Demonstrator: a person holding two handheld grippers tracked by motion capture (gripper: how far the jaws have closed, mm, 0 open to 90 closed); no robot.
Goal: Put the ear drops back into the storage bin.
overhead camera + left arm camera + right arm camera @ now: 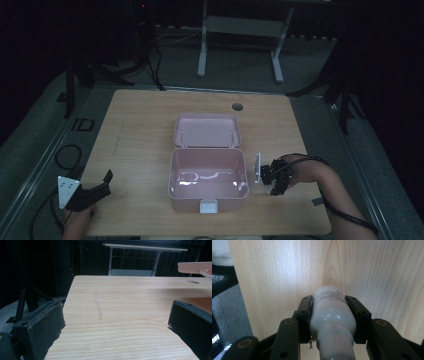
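White bottle clamped in right gripper, pink box beside

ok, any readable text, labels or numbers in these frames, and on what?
Nothing can be read.
White bottle in the right gripper: lines of small dark print near its far end, too blurred to make out.
Pink box, its lid, table: no writing visible.

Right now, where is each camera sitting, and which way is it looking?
High view: above the person's side, looking down on the table and open pink box; forearms and both tools show.
Left gripper view: rides the left tool, looking level across the table; open jaws.
Right gripper view: rides the right tool, looking down; jaws hold a white bottle.
All share the table.
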